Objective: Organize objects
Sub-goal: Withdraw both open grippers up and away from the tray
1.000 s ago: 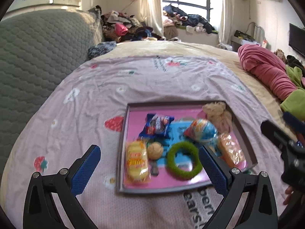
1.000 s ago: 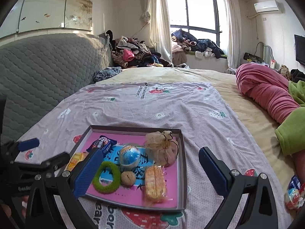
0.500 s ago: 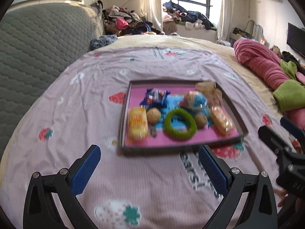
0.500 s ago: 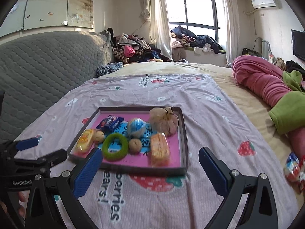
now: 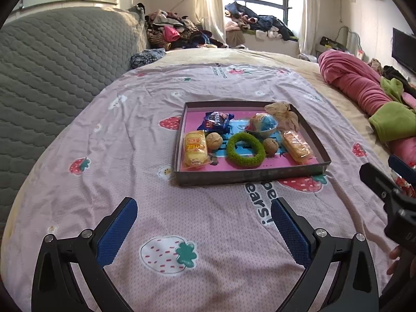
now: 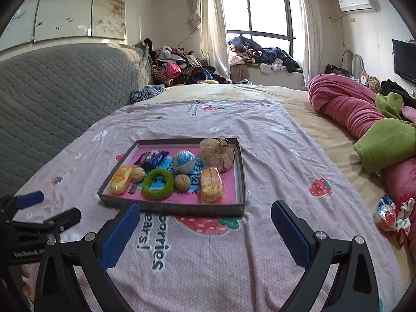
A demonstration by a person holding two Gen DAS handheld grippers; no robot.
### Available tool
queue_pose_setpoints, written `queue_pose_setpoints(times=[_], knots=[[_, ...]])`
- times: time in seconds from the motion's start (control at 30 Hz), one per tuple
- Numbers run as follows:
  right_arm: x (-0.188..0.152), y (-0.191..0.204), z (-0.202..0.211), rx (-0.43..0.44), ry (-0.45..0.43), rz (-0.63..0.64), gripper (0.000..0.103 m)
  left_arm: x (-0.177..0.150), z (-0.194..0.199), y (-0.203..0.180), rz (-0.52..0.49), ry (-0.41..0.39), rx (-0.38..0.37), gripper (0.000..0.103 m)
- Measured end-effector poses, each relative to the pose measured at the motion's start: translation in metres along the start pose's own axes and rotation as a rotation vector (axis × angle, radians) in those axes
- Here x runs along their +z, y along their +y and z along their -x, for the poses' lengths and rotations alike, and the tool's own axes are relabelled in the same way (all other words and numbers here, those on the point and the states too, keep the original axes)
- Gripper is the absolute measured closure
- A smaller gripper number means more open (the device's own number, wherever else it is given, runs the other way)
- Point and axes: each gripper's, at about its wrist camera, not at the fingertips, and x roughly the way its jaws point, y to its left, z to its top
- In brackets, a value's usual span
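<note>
A dark-rimmed tray (image 5: 249, 176) (image 6: 171, 209) with a pink floor lies on the bed's strawberry-print sheet. Inside it are a green ring (image 5: 245, 149) (image 6: 157, 180), a blue-and-white ball (image 5: 263, 124) (image 6: 184, 160), a blue snack packet (image 5: 215, 121) (image 6: 152, 157), a yellow wrapped cake (image 5: 195, 149) (image 6: 121, 179), an orange wrapped cake (image 5: 296, 147) (image 6: 212, 185), two walnuts (image 5: 214, 140) (image 6: 182, 181) and a tan mesh pouch (image 5: 282, 115) (image 6: 217, 152). My left gripper (image 5: 204, 227) is open and empty, well short of the tray. My right gripper (image 6: 205, 231) is open and empty too, just before the tray's near rim.
A grey quilted headboard (image 5: 52, 72) runs along the left. A rolled pink blanket (image 6: 345, 106) and green cloth (image 6: 384, 143) lie at the right. A wrapped snack (image 6: 392, 215) rests on the sheet's right edge. Clothes are piled under the window.
Both grippers have drawn back from the tray, which now lies farther off and higher in both views. Both stay open. Nothing in the tray has shifted.
</note>
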Motion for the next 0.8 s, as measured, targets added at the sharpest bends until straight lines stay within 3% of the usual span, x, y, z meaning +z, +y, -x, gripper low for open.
queue_pose_setpoints(times=[0.4, 0.8], knots=[[0.0, 0.008, 0.028, 0.005, -0.003, 0.028, 0.001, -0.002, 0.034, 0.009, 0.036, -0.024, -0.016, 0.0], [-0.005, 0.013, 0.044, -0.007, -0.002, 0.059, 0.001, -0.009, 0.049, 0.005, -0.003, -0.017, 0.018, 0.0]])
